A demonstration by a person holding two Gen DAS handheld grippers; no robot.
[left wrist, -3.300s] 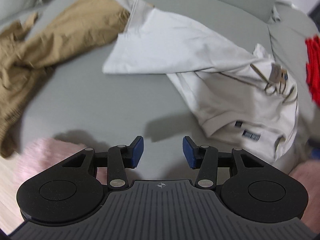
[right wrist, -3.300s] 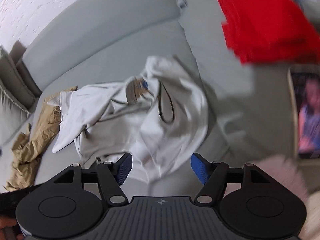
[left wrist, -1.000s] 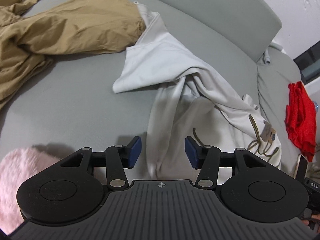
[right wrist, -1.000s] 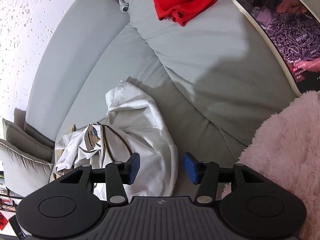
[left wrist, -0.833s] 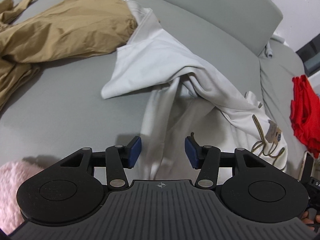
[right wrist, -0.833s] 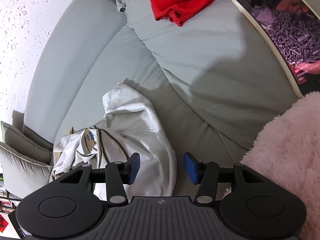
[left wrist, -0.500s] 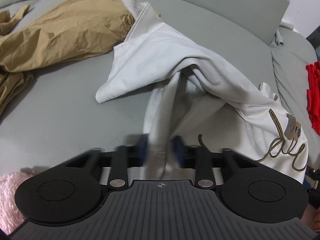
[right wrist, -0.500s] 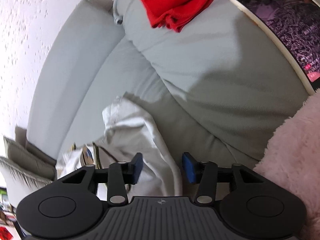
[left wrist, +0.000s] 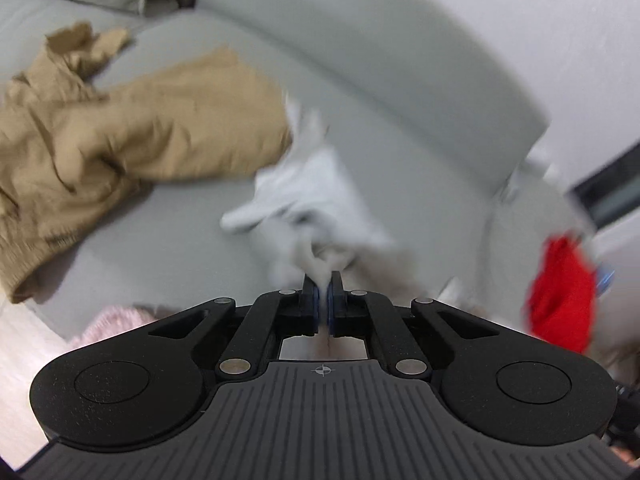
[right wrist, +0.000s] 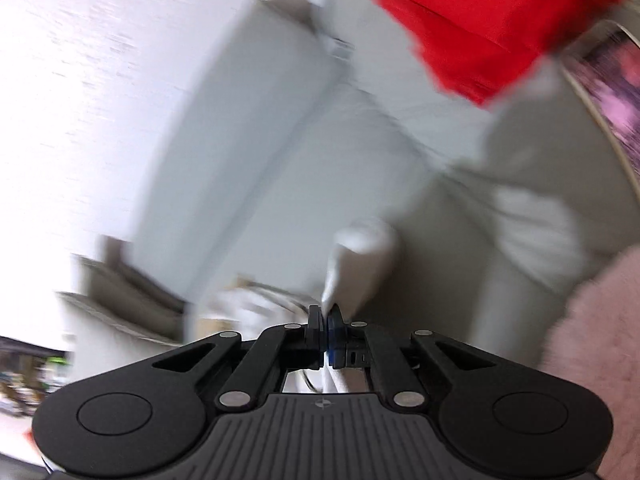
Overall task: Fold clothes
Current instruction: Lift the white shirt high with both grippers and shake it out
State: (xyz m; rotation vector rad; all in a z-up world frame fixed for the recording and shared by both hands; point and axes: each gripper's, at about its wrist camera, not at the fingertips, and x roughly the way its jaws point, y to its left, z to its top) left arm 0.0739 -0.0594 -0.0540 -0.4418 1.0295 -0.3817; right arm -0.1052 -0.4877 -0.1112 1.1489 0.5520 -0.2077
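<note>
Two tools, left tool [left wrist: 323,285] and right tool [right wrist: 325,314], each clamped on one white shirt [left wrist: 316,188]; one tan garment [left wrist: 132,128], one red garment [left wrist: 560,304].

One white shirt [left wrist: 316,184], one tan garment [left wrist: 120,128], one red garment [left wrist: 560,300].

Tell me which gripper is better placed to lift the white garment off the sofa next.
Neither alone: the left gripper and the right gripper are both shut on the white garment, so lifting together suits best.
</note>
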